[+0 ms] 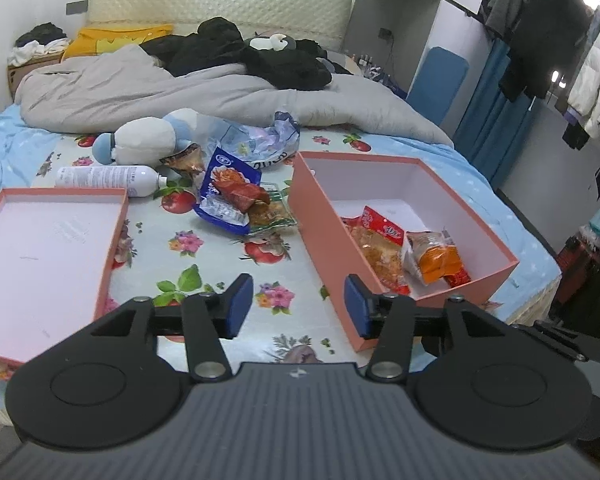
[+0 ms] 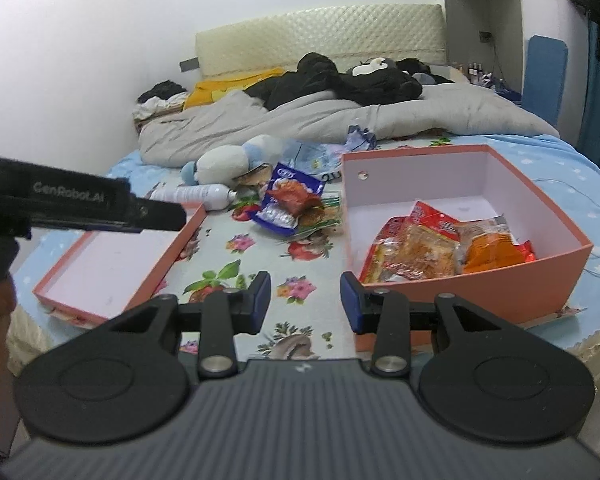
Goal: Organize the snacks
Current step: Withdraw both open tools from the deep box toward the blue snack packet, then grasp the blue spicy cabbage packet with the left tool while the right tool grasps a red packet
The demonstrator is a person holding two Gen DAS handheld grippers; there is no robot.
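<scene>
Home bedroom, bed (image 1: 40,148) with rumpled duvet (image 1: 180,88), padded headboard (image 1: 220,0), hanging coats (image 1: 548,32)

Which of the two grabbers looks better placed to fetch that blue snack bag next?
Probably the left gripper: it is open, empty, and the blue snack bag sits nearly straight ahead. The right gripper is open too, nearer the pink box.
</scene>
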